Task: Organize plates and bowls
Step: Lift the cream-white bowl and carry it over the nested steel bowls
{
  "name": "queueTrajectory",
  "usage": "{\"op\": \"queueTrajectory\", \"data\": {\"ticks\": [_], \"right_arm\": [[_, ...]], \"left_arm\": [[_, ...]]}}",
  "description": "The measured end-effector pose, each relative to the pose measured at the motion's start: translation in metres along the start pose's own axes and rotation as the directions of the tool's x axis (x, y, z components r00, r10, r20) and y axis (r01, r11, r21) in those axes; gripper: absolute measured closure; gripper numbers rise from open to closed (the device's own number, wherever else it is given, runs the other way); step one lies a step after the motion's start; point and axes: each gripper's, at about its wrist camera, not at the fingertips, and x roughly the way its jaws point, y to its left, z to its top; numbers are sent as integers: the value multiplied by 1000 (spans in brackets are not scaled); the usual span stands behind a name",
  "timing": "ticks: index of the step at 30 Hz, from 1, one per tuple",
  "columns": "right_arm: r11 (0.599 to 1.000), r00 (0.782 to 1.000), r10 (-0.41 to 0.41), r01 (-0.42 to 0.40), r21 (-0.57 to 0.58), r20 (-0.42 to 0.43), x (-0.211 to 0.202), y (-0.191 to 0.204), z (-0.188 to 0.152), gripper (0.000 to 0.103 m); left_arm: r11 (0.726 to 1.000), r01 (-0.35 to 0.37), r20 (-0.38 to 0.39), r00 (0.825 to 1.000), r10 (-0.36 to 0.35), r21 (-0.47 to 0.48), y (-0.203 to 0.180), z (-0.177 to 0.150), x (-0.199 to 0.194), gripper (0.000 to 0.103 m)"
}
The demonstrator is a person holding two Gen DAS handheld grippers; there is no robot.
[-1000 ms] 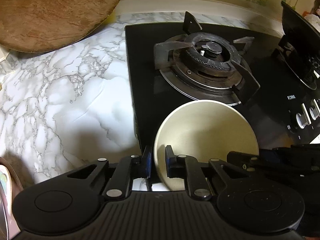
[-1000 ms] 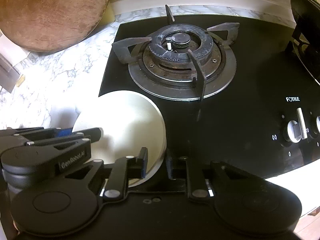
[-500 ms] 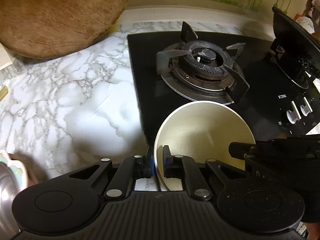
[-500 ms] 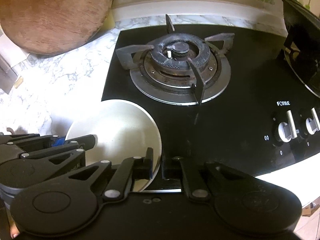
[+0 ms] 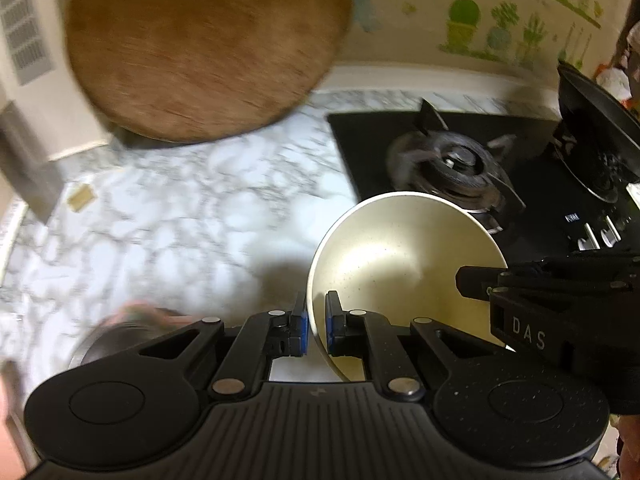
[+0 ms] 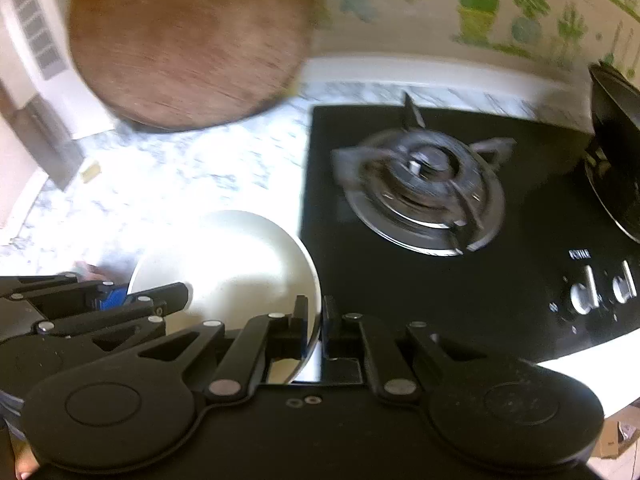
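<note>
A: What has changed for you just now?

B: Your left gripper (image 5: 314, 330) and right gripper (image 6: 315, 328) have each pinched down on the bowl (image 5: 404, 276); its rim sits between both pairs of jaws, left wall in one, right wall in the other; a second ago it lay low by the hob (image 6: 400, 300), now it has come up and drifted over the counter (image 5: 180, 220).

A: And for the task?

B: The bowl looks lifted clear; you probably carry it next toward its stack.

Cream bowl (image 5: 404, 264): glossy, faintly speckled inside, empty, tilted (mouth toward 10 o'clock), rim pinched at 6 o'clock, held above counter edge.
</note>
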Motion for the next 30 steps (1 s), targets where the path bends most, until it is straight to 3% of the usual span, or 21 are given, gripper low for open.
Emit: {"op": "queueTrajectory", "data": {"ticks": [8,16,23,30], "right_arm": [[996,998,60,-58,-71,28,-10,78,11,96],[986,993,117,-118,-122,-14,6,147,4,96],[982,991,113,-123,-143,-75,26,180,-9,96],[983,988,91,-109,-147,-123,42,182,-18,95]], "left_arm": [[996,-72,24,997,73,-47,74,-12,-34,95],[989,-114,-32,993,112,-96,140,-32,-37,95],[989,-111,-77,992,104,-95,161,-46,-18,95],[992,-107,-94,991,100,-67,161,-52,-7,95]]}}
